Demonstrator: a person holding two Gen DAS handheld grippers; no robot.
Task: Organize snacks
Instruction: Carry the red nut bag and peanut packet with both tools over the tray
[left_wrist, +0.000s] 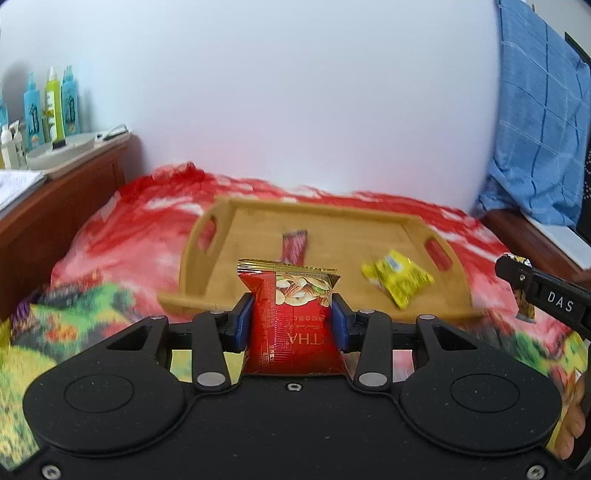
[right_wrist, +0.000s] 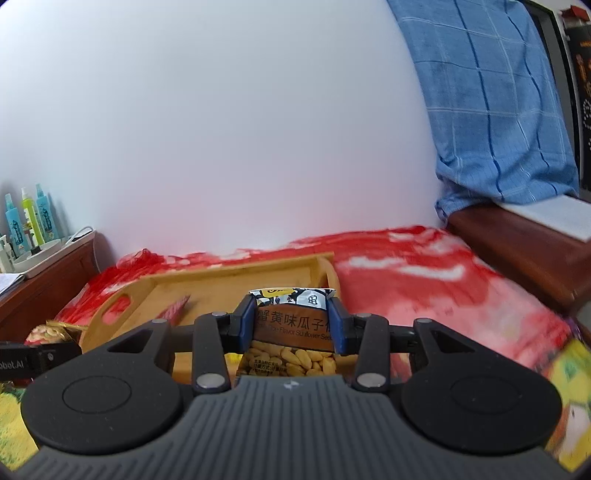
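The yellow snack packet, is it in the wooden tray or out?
In. The crinkly yellow snack packet lies on the floor of the bamboo tray, near its right handle, beside a red wrapper.

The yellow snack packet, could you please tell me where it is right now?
In the left wrist view the yellow snack packet lies inside the wooden tray, towards its right handle, to the right of a small red packet.

You are in a home bedroom: a bed under a red floral blanket (left_wrist: 122, 236), a wooden headboard shelf at left holding spray bottles (left_wrist: 51, 107), blue checked cloth (right_wrist: 491, 99) hanging at right.
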